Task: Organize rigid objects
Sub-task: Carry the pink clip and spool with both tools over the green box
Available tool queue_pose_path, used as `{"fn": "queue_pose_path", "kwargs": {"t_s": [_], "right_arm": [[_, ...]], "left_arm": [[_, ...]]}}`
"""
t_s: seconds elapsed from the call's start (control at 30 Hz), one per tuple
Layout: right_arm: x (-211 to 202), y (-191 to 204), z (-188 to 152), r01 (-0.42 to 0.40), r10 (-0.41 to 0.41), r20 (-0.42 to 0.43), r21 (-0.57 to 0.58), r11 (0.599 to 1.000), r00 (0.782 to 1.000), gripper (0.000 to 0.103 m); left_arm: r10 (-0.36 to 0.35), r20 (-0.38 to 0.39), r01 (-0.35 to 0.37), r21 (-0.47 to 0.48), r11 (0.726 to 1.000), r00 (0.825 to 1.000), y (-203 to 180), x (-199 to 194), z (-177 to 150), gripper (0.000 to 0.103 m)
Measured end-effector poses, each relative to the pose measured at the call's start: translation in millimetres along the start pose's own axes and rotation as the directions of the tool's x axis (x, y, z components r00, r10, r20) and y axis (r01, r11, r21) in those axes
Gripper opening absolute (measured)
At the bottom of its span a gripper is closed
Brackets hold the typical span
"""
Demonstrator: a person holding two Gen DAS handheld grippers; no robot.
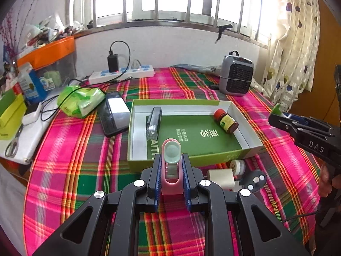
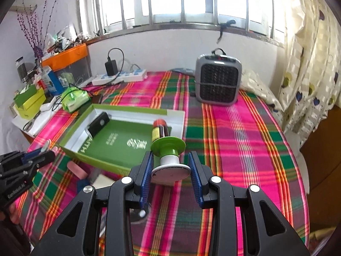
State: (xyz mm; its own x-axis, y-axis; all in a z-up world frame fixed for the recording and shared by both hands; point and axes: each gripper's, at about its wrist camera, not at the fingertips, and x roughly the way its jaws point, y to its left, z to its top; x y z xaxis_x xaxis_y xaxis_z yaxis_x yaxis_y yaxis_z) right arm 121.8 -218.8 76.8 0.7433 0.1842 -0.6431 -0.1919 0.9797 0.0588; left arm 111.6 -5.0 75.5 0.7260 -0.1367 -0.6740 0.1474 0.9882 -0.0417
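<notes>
The pink item (image 1: 171,170) clenched by the left tool (image 1: 171,166) and the spool (image 2: 169,160) seemingly gripped by the right tool (image 2: 170,168) could be dropped short of the green box (image 1: 136,123).

Left gripper (image 1: 171,170): tilted downward, blue pads clamped tight on a narrow item.
Right gripper (image 2: 171,169): tilted downward, pads partly apart, gripping a round item.
Hand (image 1: 326,181): wrapped around right gripper's handle.
</notes>
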Motion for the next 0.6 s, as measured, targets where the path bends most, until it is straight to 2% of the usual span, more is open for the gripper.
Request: {"fn": "queue_pose_path", "kwargs": {"t_s": [0.33,0.6], "right_arm": [[26,16,30,-0.052,0.051,-0.021,-0.044,0.998,0.998,0.035],[64,27,49,-0.079,0.074,-0.066,-0.074,0.994,0.995,0.035]], "left_arm": [[0.000,-0.020,0.000,0.000,1.000,1.000,2,26,17,0.017],[0.002,-0.044,-0.002,-0.001,1.000,0.999,4,49,28,0.017]]}}
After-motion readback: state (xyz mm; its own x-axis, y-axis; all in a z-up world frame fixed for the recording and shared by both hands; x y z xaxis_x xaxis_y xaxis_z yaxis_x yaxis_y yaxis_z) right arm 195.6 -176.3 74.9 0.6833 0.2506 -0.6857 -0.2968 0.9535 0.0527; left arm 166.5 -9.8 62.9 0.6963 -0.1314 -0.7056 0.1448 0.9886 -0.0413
